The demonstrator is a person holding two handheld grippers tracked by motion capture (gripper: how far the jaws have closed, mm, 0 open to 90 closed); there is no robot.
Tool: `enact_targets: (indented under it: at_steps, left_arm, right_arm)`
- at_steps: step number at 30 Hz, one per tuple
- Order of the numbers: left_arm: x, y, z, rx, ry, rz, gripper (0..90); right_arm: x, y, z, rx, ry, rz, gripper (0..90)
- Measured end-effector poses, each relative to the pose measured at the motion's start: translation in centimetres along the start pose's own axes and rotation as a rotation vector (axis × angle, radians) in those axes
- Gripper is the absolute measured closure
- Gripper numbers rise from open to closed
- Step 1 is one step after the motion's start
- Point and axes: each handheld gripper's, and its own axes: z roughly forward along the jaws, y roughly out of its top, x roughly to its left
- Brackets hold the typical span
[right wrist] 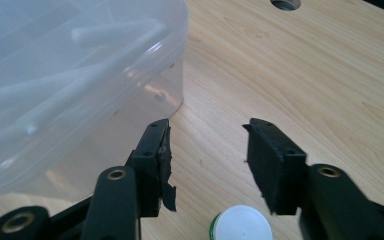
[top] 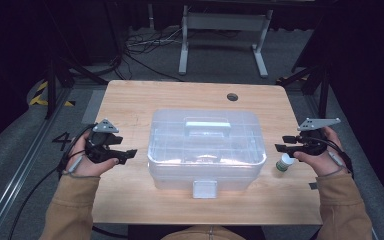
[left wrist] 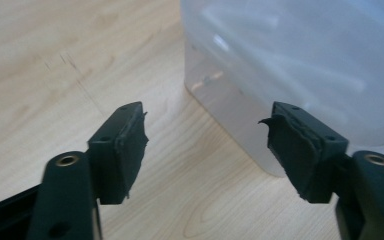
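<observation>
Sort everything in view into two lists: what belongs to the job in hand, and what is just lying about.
In the job:
- clear plastic box, lid closed, latch at the front
- small white bottle, beside the box, under the right gripper
- left gripper, open, empty
- right gripper, open, empty

Lying about:
- wooden table with its cable hole
- cables on the floor
- grey stand

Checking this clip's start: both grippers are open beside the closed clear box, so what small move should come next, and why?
Probably lower the right gripper around the small white-capped bottle: its open jaws hang just over the cap, gripping nothing, while the clear box is latched shut.
</observation>
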Motion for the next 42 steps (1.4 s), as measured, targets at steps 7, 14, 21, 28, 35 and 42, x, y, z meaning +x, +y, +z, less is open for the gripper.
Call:
enact_targets:
  at_steps: [7,14,21,28,35,42]
  left_arm:
    - [-0.4,0.8,-1.8,-0.048,-0.038,0.034,41.8]
    - [-1.2,2.7,-3.1,-0.091,-0.093,0.061,41.8]
    - [-2.4,5.4,-2.9,-0.112,-0.122,0.098,39.6]
    - [-4.0,7.9,-2.1,-0.135,-0.171,0.158,37.8]
    - [-5.4,10.1,-1.1,-0.142,-0.205,0.203,34.9]
    - [-6.9,12.2,0.9,-0.125,-0.261,0.256,34.0]
  right_arm:
    - [-0.1,-0.5,-0.2,-0.005,0.019,-0.013,57.5]
    - [-0.2,-1.0,-0.1,-0.034,0.029,-0.002,58.3]
    - [-0.2,-1.3,-0.1,-0.027,0.026,0.032,56.7]
    - [-0.1,-2.0,0.0,-0.028,0.028,0.053,55.8]
    - [0.2,-2.5,-0.1,-0.035,0.032,0.062,55.6]
    - [0.4,-3.5,-0.4,-0.044,0.038,0.081,54.9]
